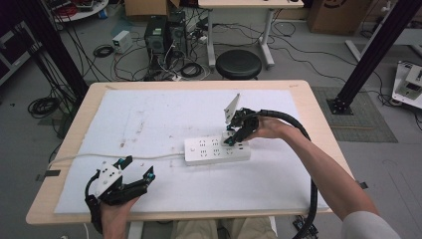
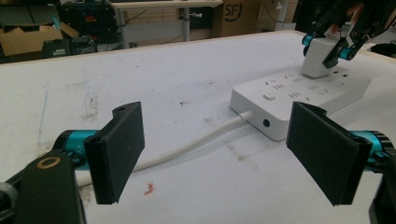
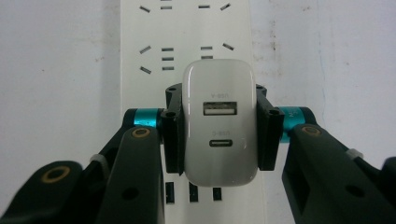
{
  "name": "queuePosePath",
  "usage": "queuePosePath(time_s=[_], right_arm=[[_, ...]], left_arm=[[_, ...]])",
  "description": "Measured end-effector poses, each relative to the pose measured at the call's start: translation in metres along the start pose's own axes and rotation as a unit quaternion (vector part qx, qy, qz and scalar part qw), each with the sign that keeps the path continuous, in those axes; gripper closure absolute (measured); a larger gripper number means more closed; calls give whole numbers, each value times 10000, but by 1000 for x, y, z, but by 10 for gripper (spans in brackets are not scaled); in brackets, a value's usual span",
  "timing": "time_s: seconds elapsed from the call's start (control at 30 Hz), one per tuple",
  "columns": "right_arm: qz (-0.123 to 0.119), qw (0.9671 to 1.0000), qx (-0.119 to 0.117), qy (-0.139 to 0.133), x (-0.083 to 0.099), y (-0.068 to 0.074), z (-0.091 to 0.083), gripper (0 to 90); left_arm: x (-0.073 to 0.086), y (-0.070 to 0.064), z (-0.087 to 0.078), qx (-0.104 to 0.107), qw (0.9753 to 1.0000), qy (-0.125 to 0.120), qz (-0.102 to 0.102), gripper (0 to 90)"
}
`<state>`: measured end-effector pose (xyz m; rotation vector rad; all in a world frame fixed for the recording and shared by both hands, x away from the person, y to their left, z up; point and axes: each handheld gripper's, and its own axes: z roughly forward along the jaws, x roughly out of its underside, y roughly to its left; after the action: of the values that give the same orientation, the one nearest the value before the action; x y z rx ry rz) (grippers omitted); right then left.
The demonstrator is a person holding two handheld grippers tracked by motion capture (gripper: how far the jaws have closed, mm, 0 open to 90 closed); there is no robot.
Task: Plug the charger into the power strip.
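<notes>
A white power strip (image 1: 216,150) lies on the white mat near the table's middle, its white cable (image 1: 124,157) running off to the left. My right gripper (image 1: 238,133) is shut on a white USB charger (image 3: 219,121), which sits on the strip's right part (image 3: 187,32); both jaws press its sides. From the left gripper view, the charger (image 2: 318,57) stands upright on the strip (image 2: 299,95) between those jaws. Near the front left edge, my left gripper (image 1: 136,169) is held open with nothing in it, the cable (image 2: 196,145) passing between and beyond its jaws.
A white mat (image 1: 164,119) covers most of the wooden table (image 1: 64,134). Beyond the far edge stand a black stool (image 1: 239,63), computer towers (image 1: 164,32) and tangled floor cables. A black frame post (image 1: 370,52) rises at the right.
</notes>
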<state>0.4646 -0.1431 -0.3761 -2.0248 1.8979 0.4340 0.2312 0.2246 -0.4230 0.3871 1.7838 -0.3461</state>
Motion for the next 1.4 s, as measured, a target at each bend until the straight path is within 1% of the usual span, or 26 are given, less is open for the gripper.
queuePosePath(time_s=[0.17,0.2,0.23,0.27,0.4,0.43,0.47,0.5,0.57,0.6,0.63,0.67,0.8,0.87,0.97,1.03,1.07,1.1,1.13,1.17,1.2,1.23,1.4], right_arm=[[-34,10000,33,15,0,1,0,640],[-107,9998,139,53,-1,5,1,640],[-107,9998,139,53,-1,5,1,640],[-117,9997,205,65,-1,7,1,640],[-128,9997,179,74,-1,7,2,640],[-70,9999,137,14,0,5,2,640],[-51,9999,89,-16,0,3,3,640],[-33,10000,52,-40,1,2,3,640],[5,10000,-21,-52,1,0,4,640],[5,10000,-21,-52,1,0,4,640],[76,9999,-101,-73,2,-3,6,640],[35,9999,-99,-52,1,-3,7,640],[53,9999,-52,-87,2,-2,7,639],[78,9999,-38,-138,4,-1,7,639],[69,9997,-42,-244,5,-1,8,638],[80,9997,-34,-223,5,-1,8,638],[111,9996,-30,-271,6,-1,8,637],[195,9989,-37,-420,10,-1,9,637],[250,9980,10,-574,14,1,10,636],[250,9980,10,-574,14,1,10,636],[280,9975,51,-647,16,2,10,636],[242,9981,44,-569,14,2,10,636],[248,9983,-2,-525,13,1,10,633]], left_arm=[[0,2,-1,-9,10000,-1,-15,197],[0,3,-1,-13,10000,-24,-25,197],[0,3,-1,-16,10000,-12,-35,197],[0,3,-1,-10,10000,-8,-29,199],[0,2,0,-16,10000,-30,-35,200],[0,2,1,-17,10000,-23,-27,200],[-1,2,1,-26,10000,-33,-54,200],[-1,2,1,-32,10000,-31,-33,200],[-2,2,0,-49,10000,-42,-30,200],[-2,2,0,-49,10000,-42,-30,200],[-2,2,-1,-62,10000,-41,-35,200],[-1,3,-2,-94,9999,-62,-38,200],[-1,3,-4,-108,9999,-73,-78,200],[-4,3,-7,-115,9999,-72,-25,202],[-4,3,-8,-138,9999,-93,-25,202],[-3,4,-9,-151,9999,-70,-19,202],[-1,3,-9,-158,9998,-75,-64,202],[-1,2,-10,-152,9998,-84,-78,203],[-1,1,-11,-156,9998,-116,-89,203],[-1,1,-11,-156,9998,-116,-89,203],[-1,1,-11,-156,9998,-116,-89,203],[-1,2,-10,-155,9999,-68,-34,206],[-2,2,-7,-139,9999,-93,-6,206]])
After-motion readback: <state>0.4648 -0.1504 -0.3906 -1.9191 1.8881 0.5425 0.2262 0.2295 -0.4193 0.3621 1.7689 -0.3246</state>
